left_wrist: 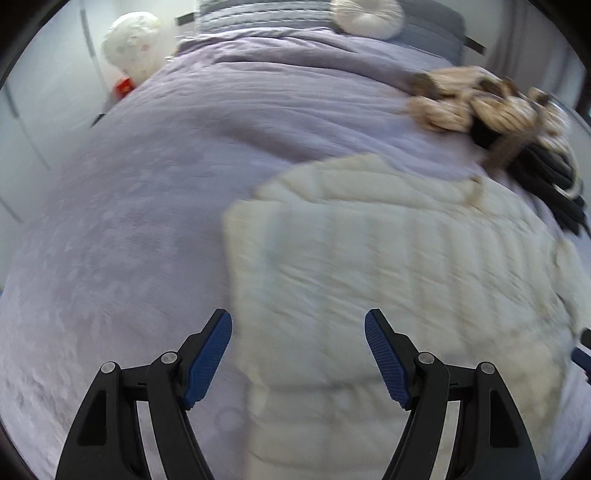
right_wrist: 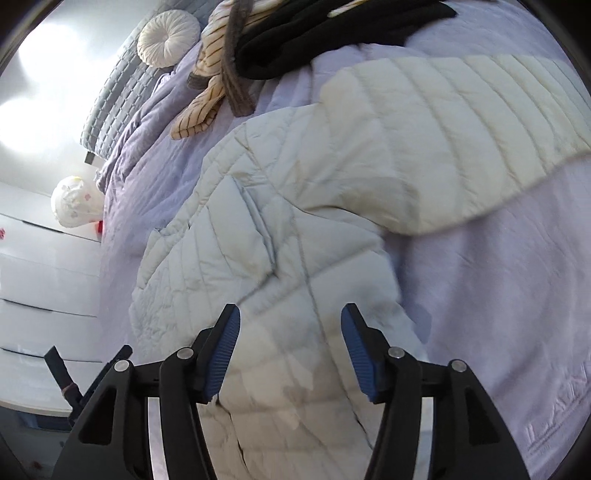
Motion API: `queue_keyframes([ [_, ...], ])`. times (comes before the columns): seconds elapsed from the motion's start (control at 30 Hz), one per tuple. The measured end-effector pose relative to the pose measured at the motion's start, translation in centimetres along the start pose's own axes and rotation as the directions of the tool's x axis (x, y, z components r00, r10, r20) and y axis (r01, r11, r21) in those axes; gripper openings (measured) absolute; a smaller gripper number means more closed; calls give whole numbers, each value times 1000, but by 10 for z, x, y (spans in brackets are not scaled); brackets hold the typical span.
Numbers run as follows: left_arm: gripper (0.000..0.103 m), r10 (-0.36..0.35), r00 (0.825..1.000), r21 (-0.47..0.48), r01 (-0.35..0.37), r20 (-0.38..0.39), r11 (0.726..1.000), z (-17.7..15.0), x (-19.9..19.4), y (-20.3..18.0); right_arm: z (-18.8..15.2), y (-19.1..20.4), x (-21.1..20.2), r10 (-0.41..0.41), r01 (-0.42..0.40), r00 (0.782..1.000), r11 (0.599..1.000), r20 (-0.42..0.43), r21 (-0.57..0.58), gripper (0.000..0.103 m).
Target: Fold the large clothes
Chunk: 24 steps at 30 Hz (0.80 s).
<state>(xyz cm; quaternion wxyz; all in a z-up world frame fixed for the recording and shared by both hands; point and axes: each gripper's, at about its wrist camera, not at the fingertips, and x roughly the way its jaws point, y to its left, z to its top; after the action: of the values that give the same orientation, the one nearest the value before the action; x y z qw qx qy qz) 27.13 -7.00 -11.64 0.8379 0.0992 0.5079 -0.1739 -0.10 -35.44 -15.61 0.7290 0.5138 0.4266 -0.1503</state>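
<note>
- Both our grippers gape wide, empty: left gripper (left_wrist: 298, 325), right gripper (right_wrist: 290, 320), ribbed blue pads (right_wrist: 221, 354).
- Beneath them our cream quilted puffer jacket (right_wrist: 295, 206) lies spread on the soft lilac bedspread (left_wrist: 147, 221).
- Beyond, crumpled striped and black clothes (right_wrist: 236, 55), then a round pleated cushion (right_wrist: 168, 37).

- Left wrist view: looks forward and down from close above the lilac plush bedspread (left_wrist: 129, 240), facing the grey quilted headboard (left_wrist: 258, 16); cream quilted puffer jacket (left_wrist: 388, 258) fills the right half, blurred.
- Right wrist view: close over the same jacket (right_wrist: 295, 221), tilted, headboard (right_wrist: 118, 103) at upper left.
- Shared: jacket, bedspread (right_wrist: 498, 277), round cream pleated cushion (left_wrist: 365, 14) (right_wrist: 168, 38) by headboard.
</note>
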Motion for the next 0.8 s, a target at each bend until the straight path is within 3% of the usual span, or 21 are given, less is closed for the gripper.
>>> queue_keyframes([
  [0.03,81,-13,1000,10,14,-9,1000,-3,-3,-9,-2,-5,-5,0,0,1000,1000,2,8,63],
  [0.07,95,-28,1000,18,28,-15,999,-6,-5,-18,-4,-11,-9,-4,3,1000,1000,4,18,67],
  [0.1,101,-40,999,26,40,-10,999,-9,-9,-28,-6,-19,-14,-5,5,1000,999,8,33,68],
  [0.23,101,-80,996,78,82,-28,994,-18,-19,-67,-9,-43,-31,-4,2,1000,997,24,83,69],
  [0.4,101,-122,990,126,131,-77,983,-29,-26,-112,-10,-67,-51,3,-11,998,992,63,125,78],
  [0.57,101,-138,986,183,152,-89,971,-39,-32,-153,-9,-89,-66,18,-34,995,986,100,162,82],
  [0.63,101,-149,984,208,167,-100,964,-44,-30,-170,-7,-101,-69,24,-42,995,983,101,181,91],
  [0.8,101,-143,982,258,171,-122,951,-54,-23,-202,-5,-130,-77,22,-50,993,971,117,235,92],
])
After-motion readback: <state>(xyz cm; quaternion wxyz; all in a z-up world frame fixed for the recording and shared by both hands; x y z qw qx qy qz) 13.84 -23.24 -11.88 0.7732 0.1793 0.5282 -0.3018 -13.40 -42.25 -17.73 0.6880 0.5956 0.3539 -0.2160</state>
